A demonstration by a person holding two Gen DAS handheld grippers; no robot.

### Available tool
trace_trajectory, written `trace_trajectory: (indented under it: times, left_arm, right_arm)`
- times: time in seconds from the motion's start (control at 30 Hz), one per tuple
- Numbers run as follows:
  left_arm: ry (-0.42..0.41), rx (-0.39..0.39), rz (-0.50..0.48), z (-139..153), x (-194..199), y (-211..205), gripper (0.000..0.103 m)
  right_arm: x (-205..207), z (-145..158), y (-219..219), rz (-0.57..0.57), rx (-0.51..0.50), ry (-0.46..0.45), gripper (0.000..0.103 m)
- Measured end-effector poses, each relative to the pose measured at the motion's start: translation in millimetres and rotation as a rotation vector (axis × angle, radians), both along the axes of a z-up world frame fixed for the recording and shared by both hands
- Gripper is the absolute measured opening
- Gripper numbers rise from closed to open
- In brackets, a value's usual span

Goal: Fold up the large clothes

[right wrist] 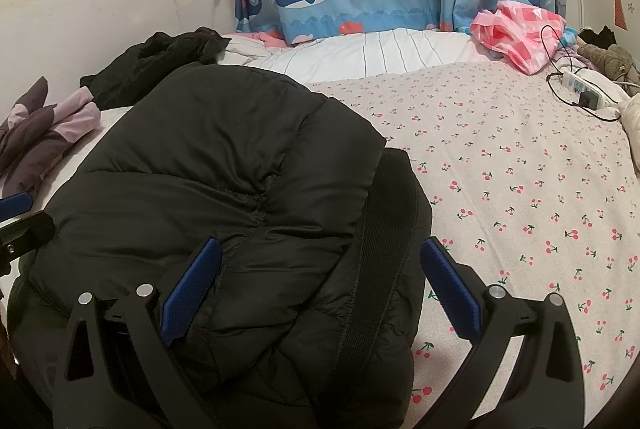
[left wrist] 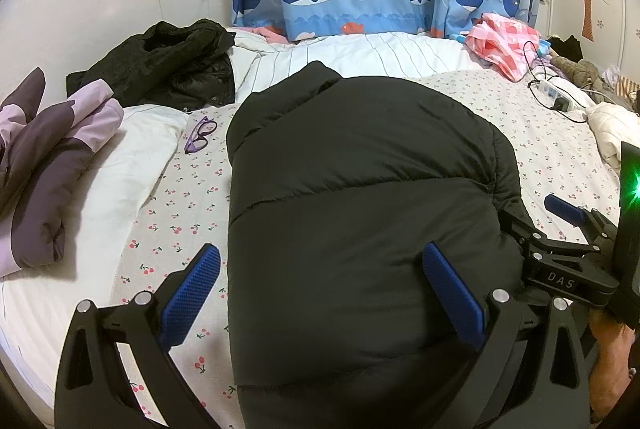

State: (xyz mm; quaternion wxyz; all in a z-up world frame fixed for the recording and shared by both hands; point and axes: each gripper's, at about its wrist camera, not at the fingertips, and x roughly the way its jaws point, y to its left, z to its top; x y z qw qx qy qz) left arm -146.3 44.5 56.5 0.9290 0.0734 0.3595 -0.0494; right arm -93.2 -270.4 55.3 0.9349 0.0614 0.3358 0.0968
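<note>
Black puffer jacket: folded into a compact bundle on the cherry-print sheet; folding judged nearly done. Left gripper and right gripper: jaws apart, nothing gripped. Second black garment: left crumpled, unfolded.

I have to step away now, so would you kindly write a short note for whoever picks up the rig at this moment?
Left tool: open, holding nothing, straddling the near left edge of the black puffer jacket.
Right tool: open, holding nothing, over the jacket's near right edge and its ribbed band.
The jacket lies folded into a compact bundle on the cherry-print sheet.
Done: this jacket looks folded.
Left: the other dark garment and the purple jacket lie unfolded at the left. Mind the glasses beside the bundle.
</note>
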Motion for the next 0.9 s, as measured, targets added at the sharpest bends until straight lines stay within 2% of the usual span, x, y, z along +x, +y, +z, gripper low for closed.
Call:
trace_trajectory:
  times: [0.63, 0.9]
  left_arm:
    - [0.010, -0.001, 0.004, -0.9, 5.4, 4.4, 0.097]
    - [0.016, -0.008, -0.015, -3.9, 5.7, 2.3, 0.097]
  right_arm:
    - [0.6, -8.8, -0.6, 0.005, 0.010, 0.019, 0.096]
    - [-4.3, -5.0, 7.1, -0.001, -0.025, 0.000, 0.096]
